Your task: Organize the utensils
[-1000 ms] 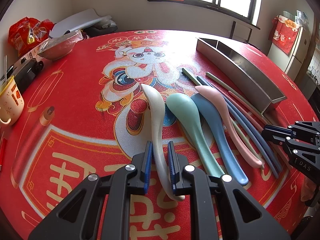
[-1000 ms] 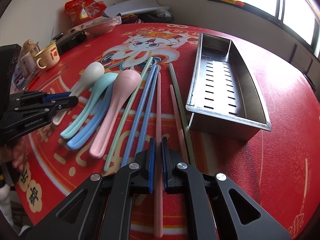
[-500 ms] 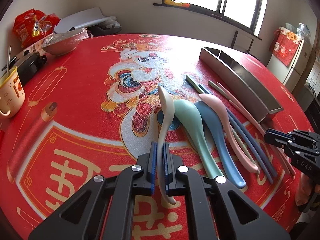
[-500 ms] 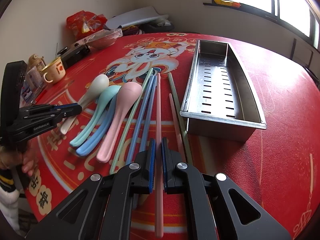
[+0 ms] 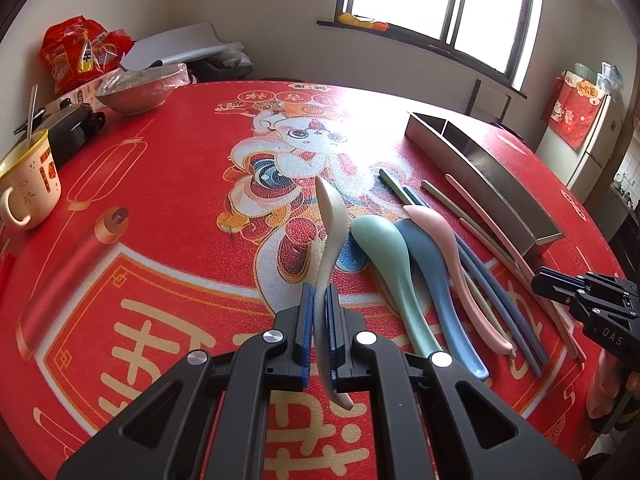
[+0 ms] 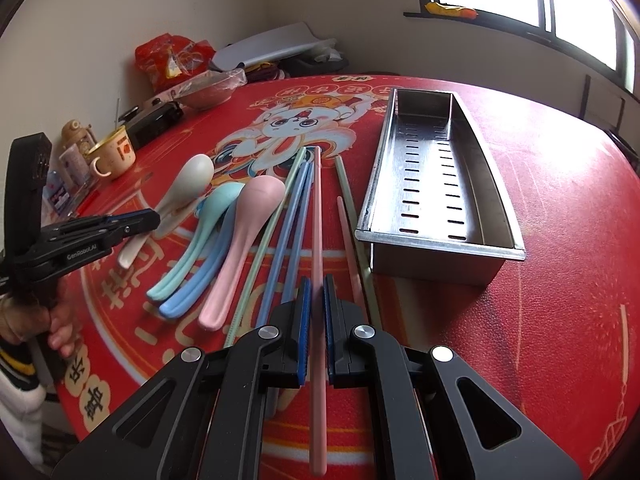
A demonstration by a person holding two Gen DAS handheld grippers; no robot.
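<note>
My left gripper [image 5: 319, 300] is shut on the handle of a white spoon [image 5: 330, 224] and holds it lifted above the red tablecloth; it also shows in the right wrist view [image 6: 188, 184]. My right gripper [image 6: 316, 300] is shut on a pink chopstick [image 6: 317, 216], raised off the table. A teal spoon [image 5: 384, 256], a blue spoon [image 5: 432, 280] and a pink spoon [image 5: 448, 256] lie side by side, with several chopsticks [image 6: 288, 216] beside them. A perforated steel utensil tray [image 6: 496, 200] stands to the right.
A yellow mug [image 5: 28, 184] stands at the left edge. A metal bowl [image 5: 140, 88], a black device [image 5: 76, 128] and a red snack bag [image 5: 76, 56] sit at the far left. A second pink chopstick [image 6: 348, 248] and a green one [image 6: 352, 208] lie by the tray.
My left gripper closed on the white spoon's handle and lifted it, turning it on edge. My right gripper rose with the pink chopstick in it.
</note>
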